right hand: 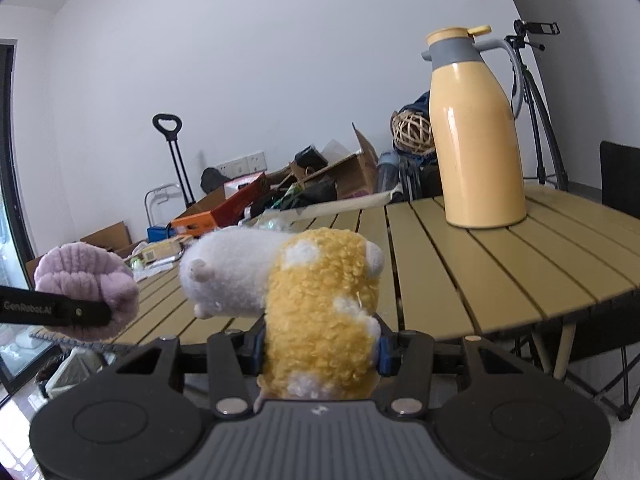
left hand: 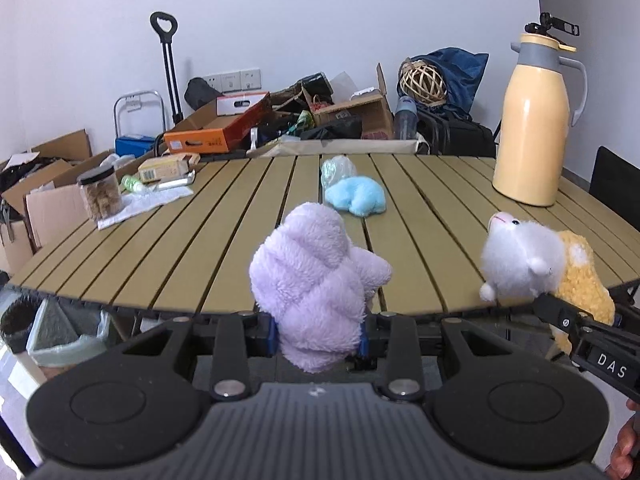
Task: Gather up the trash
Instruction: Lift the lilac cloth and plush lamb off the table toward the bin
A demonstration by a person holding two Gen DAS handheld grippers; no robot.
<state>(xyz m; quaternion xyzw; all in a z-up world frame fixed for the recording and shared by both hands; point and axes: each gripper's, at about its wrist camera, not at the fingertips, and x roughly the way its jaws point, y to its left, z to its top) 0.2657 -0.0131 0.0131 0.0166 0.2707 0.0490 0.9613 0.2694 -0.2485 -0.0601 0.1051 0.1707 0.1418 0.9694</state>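
My left gripper [left hand: 320, 338] is shut on a purple plush toy [left hand: 316, 280], held at the near edge of the slatted table [left hand: 200, 240]. My right gripper [right hand: 320, 350] is shut on a yellow and white plush hamster [right hand: 320, 304], also at the table's near edge. The hamster shows in the left wrist view [left hand: 532, 264] at the right, and the purple toy shows in the right wrist view [right hand: 88, 288] at the left. A blue plush toy [left hand: 356, 196] lies mid-table, touching a crumpled clear plastic bag [left hand: 336, 170].
A yellow thermos jug [left hand: 534, 120] stands at the table's far right. A jar [left hand: 100, 196], a white cloth [left hand: 148, 202] and a small box [left hand: 168, 166] sit far left. A lined bin [left hand: 64, 340] stands on the floor left. Boxes and clutter [left hand: 280, 120] lie behind.
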